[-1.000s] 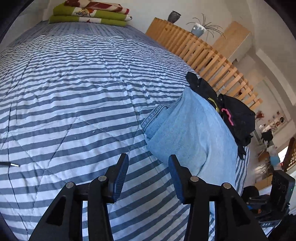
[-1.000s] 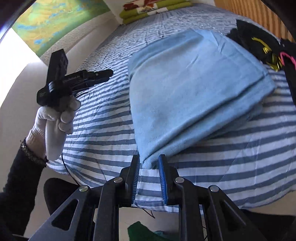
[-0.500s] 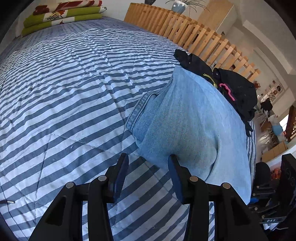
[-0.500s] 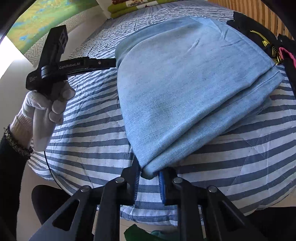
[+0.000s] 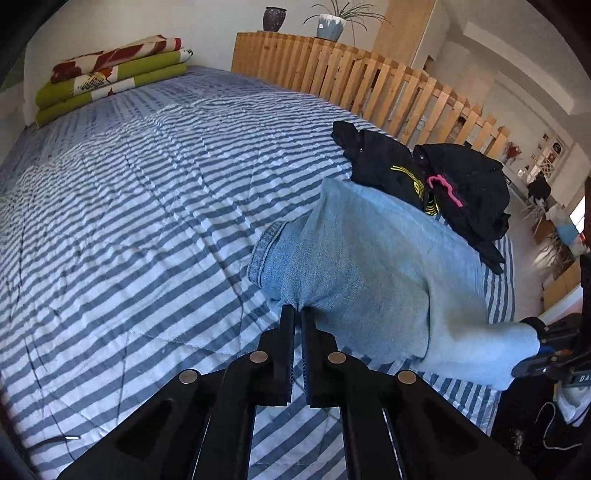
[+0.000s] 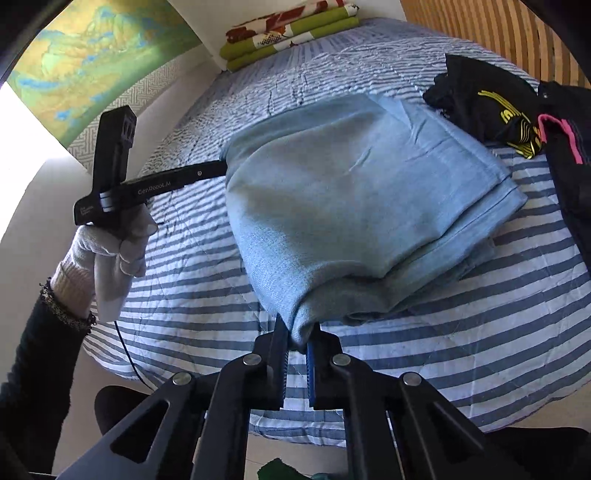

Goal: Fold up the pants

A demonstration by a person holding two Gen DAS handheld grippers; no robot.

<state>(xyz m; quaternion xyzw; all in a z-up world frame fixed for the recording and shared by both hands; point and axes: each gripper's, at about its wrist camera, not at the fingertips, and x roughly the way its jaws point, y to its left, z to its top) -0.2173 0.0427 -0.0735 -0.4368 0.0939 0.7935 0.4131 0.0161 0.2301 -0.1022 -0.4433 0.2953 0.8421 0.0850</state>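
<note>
Light blue jeans (image 6: 354,206) are lying partly folded on the bed (image 5: 147,206), which has a blue-and-white striped quilt on it. They sit near the front corner of the mattress, and their near edge is lifted off the quilt at both ends.

The left claw (image 5: 297,314) is clenched on the near-left corner of the jeans — in its own view the two fingers are pressed almost flat together with just a bit of denim pinched at the tips. From the right wrist view you can see the same claw coming in from the left side, held by a hand (image 6: 110,254) in a white glove with a dark sleeve, its tip tucked behind the denim.

The right claw (image 6: 298,332) is grasping the other near corner, a bunched fold of fabric wedged between its pads. That corner is pulled up into a little peak, and the cloth drapes back down from it onto the rest of the stack. In the left wrist view that same end stretches off to the right edge of the frame.

Just behind the jeans there's a pile of black clothes (image 5: 436,184) with yellow and pink markings, touching their far edge. Way back at the head of the bed sits a stack of folded green blankets (image 5: 110,81), and a wooden slatted railing (image 5: 369,85) runs along the far side with a potted plant (image 5: 332,26) on top.
</note>
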